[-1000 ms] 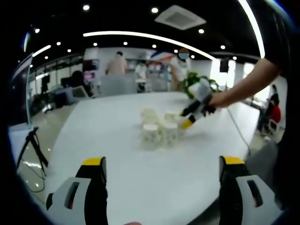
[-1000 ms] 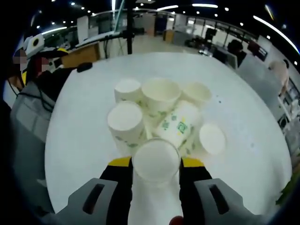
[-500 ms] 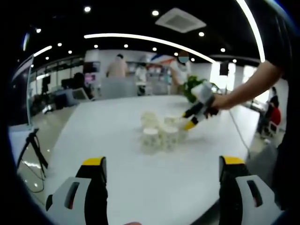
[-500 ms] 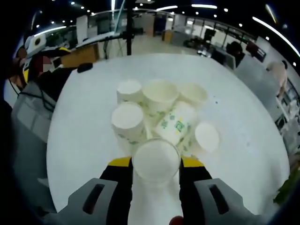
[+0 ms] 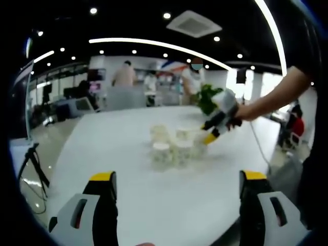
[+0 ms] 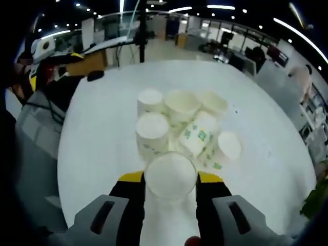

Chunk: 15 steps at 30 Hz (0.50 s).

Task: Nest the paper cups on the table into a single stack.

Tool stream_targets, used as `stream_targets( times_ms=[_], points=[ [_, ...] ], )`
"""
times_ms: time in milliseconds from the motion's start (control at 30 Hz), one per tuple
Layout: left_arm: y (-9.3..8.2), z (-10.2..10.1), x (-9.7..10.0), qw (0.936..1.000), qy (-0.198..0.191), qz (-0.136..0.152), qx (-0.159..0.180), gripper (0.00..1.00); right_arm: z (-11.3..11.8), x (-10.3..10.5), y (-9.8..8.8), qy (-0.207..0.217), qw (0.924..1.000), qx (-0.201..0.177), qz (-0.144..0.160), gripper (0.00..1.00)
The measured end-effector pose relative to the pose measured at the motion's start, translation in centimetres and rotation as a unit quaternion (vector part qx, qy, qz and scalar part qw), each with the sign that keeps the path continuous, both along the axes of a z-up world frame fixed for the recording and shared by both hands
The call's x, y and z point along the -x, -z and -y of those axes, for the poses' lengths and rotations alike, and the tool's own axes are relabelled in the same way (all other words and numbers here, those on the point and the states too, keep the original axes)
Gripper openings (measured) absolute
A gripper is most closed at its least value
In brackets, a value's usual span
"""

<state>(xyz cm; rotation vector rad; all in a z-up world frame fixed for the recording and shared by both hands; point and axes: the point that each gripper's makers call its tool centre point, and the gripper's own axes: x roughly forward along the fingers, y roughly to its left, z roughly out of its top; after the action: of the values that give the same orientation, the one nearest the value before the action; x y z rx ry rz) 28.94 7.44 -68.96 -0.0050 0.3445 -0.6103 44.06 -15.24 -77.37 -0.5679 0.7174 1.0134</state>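
The right claw [image 6: 170, 179] is gripping a white paper cup [image 6: 170, 175] between its two yellow-tipped jaws, the cup's round face turned toward the camera and filling the gap between them. Just beyond it, in the right gripper view, the rest of the paper cups [image 6: 180, 128] are sitting huddled together on the round white tabletop [image 6: 97, 133], touching or nearly touching one another. Some are standing with their pale flat bottoms up, at least one is standing open-mouthed, and one with a green print is lying tilted against its neighbours in the middle of the group.

In the left gripper view, the left claw [image 5: 177, 189] is hovering with its jaws spread wide and nothing between them, well back from the cluster at the near edge of the tabletop [image 5: 102, 148]. From there the cups [image 5: 174, 146] are looking small and blurred in the middle of the tabletop, and the right claw [image 5: 211, 134] is reaching in from the right at the end of a person's outstretched arm [image 5: 269, 97], its yellow tip just beside the far right of the group. Behind the tabletop, several people [image 5: 125, 77] are standing in a bright office space.
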Motion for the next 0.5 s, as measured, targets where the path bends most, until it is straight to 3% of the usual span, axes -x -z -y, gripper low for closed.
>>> stream_targets(
  times_ms=[500],
  points=[
    [-0.2,0.7,0.0,0.9995,0.032,0.001,-0.001,1.0,0.0,3.3,-1.4,0.032,0.9988,-0.036,0.004,0.35]
  ],
)
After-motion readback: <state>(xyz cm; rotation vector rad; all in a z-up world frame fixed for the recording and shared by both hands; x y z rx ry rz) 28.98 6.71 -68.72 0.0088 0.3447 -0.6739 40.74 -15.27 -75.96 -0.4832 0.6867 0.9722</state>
